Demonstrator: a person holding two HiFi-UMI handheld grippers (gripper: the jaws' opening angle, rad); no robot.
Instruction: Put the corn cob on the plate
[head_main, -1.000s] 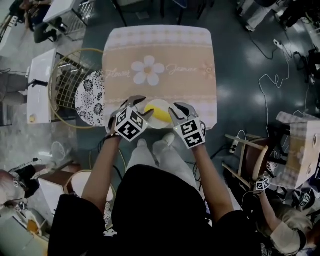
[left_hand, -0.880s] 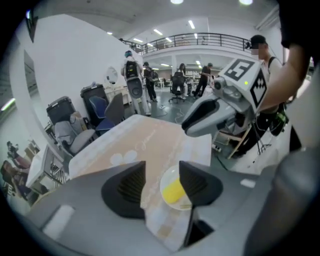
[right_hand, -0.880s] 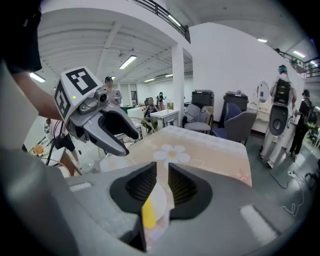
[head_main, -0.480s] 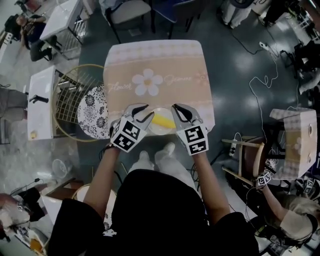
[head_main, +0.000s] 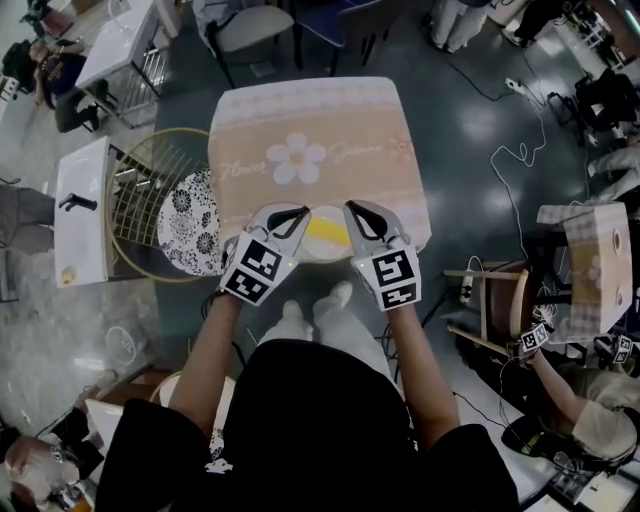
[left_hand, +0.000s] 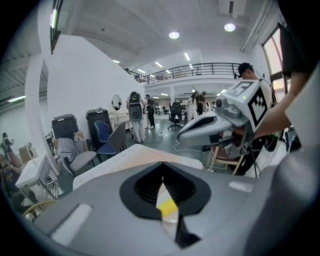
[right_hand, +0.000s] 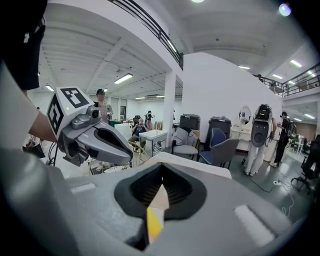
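The smooth yellow corn cob lies on the round white plate, on the beige flower-print tablecloth. The grey left gripper and right gripper flank it from above. Both tilt forward and down, their jaws just closed together on nothing.

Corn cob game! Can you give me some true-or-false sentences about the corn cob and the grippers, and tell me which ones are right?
1. The corn cob lies on the plate. True.
2. The left gripper holds the corn cob. False: its jaws have just closed on nothing.
3. The right gripper is shut. True; its jaws have just closed too, with nothing in them.
4. The tablecloth has a blue star on it. False: it has a white flower.
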